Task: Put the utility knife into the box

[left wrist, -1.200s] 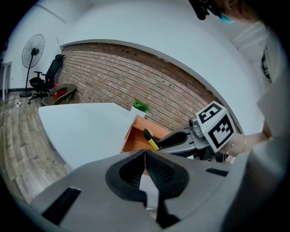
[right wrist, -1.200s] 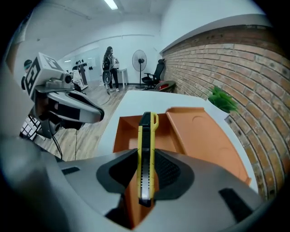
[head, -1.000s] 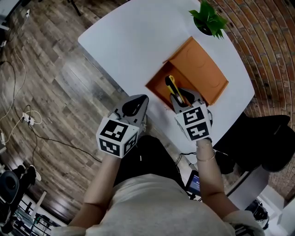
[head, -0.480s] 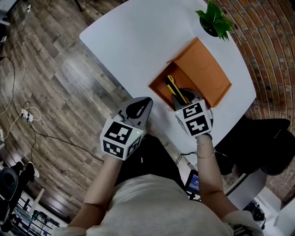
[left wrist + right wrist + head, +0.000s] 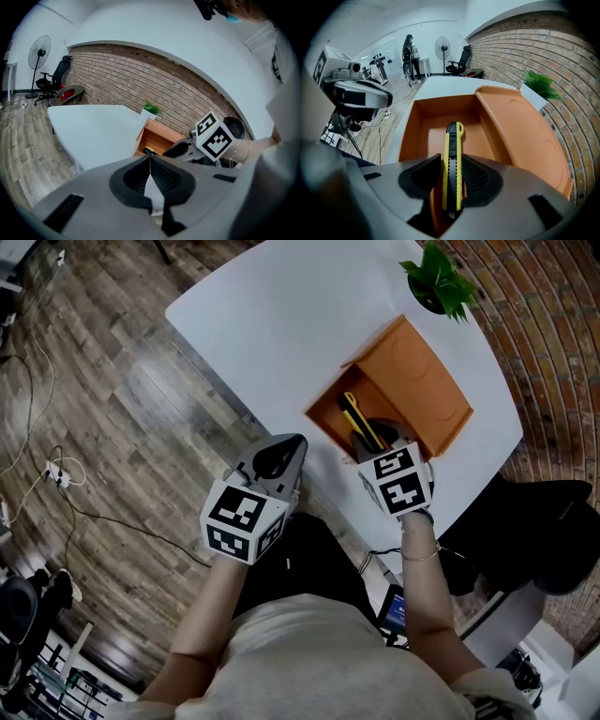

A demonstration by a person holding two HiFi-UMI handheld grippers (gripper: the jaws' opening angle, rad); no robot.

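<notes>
Nipped mid-handle in right hand-held gripper (image 5: 451, 161), jaws just easing apart: utility knife (image 5: 453, 138), angled down into open box (image 5: 408, 133) on desk (image 5: 281, 324). Left hand-held gripper (image 5: 150, 159) closed on nothing. Likely light, stiff, slick plastic; grip flat sides.

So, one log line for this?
right hand-held gripper: jaws just been opening, utility knife between them; over orange box; left hand-held gripper: shut

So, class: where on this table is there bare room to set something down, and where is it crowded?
Bare: the wide tabletop left of and beyond the box, up to the plant. Crowded: the box mouth, where the knife stands between the right gripper's jaws, which have just been opening.
</notes>
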